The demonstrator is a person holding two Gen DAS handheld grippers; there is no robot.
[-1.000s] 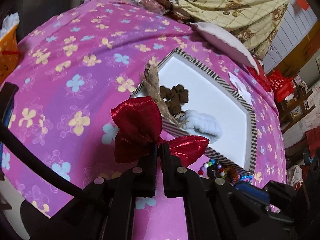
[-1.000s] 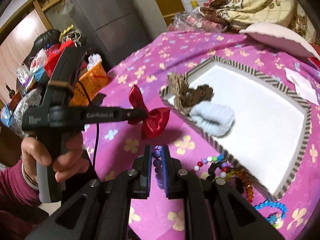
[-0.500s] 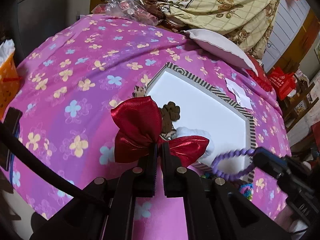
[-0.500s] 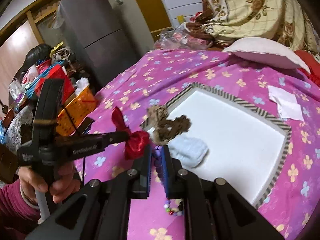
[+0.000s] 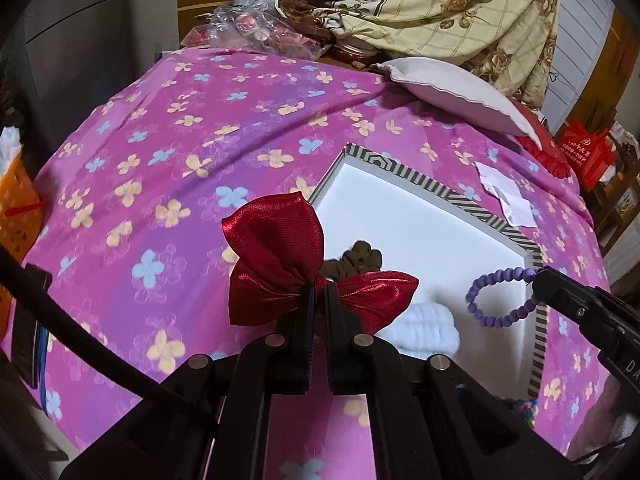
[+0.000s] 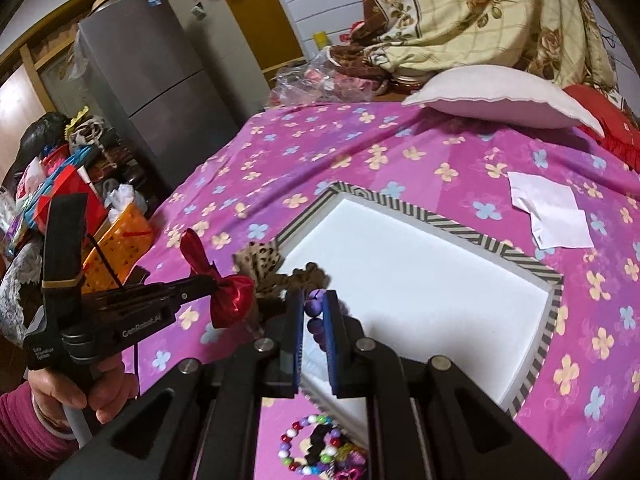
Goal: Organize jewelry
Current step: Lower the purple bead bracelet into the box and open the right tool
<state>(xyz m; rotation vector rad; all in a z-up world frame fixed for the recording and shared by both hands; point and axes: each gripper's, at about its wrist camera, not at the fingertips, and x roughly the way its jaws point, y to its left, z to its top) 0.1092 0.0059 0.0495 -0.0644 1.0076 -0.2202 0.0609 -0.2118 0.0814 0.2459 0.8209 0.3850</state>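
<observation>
The red satin bow (image 5: 296,268), clenched at its knot in the left tongs (image 5: 318,292), and the purple bead bracelet (image 5: 496,300), pinched in the right tongs (image 6: 313,304), now both hang above the near part of the white striped-rim tray (image 5: 416,184), where a second ago they were over the pink flowered bedspread (image 5: 168,152) short of it. Below them in the tray lie a brown leopard scrunchie (image 5: 360,258) and a white fluffy one (image 5: 424,328), so both pieces look about ready to be set down inside. More bead bracelets (image 6: 308,452) wait on the bedspread just outside the tray's near rim.
</observation>
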